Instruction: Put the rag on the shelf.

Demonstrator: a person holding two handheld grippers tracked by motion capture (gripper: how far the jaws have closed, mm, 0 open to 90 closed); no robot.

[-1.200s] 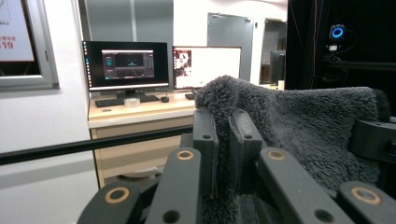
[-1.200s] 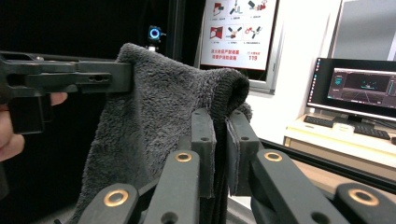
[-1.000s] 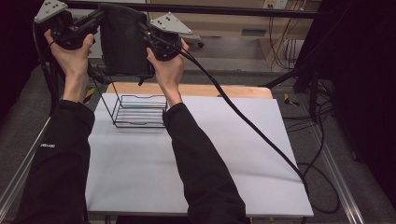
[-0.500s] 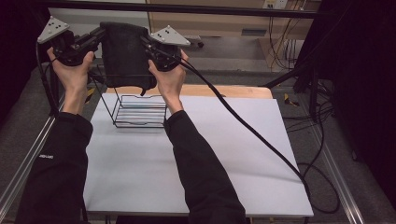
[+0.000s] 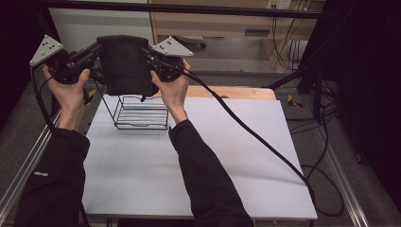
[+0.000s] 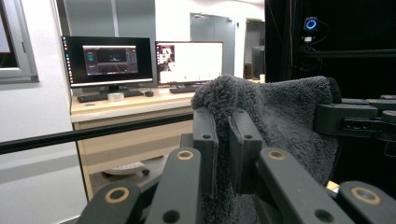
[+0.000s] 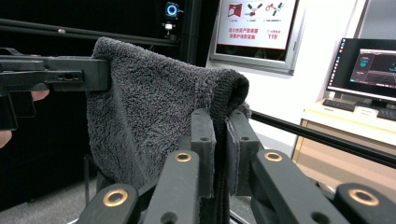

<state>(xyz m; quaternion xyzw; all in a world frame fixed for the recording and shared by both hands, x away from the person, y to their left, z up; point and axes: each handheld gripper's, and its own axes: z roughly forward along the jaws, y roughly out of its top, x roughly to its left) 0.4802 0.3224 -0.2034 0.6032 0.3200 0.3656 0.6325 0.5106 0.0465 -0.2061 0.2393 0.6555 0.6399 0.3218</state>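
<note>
A dark grey fluffy terry towel (image 5: 124, 65) hangs in the air, stretched between the two tools above the far left part of the white table (image 5: 227, 161). The left gripper (image 5: 94, 49) pinches one upper corner, and in the left gripper view its two black jaws stand closed with a fold of pile squeezed between them (image 6: 223, 135). The right gripper (image 5: 147, 51) clamps the opposite upper corner in the same way, jaws closed on the hemmed edge in the right gripper view (image 7: 219, 140). The towel's top edge runs roughly level from one tool to the other, left to right across the table, and the cloth drops from it in a flat sheet. Its lower edge hangs just over a black wire basket (image 5: 141, 112), which stands on the table directly below and slightly toward the person. That is the relation that counts: the basket lies straight beneath the cloth, its long side roughly parallel to the held edge, and both hands sit about equally far above it, the right hand a little closer to its right end. Lowering the towel in would likely call for both tools to descend together, keeping the edge level.
</note>
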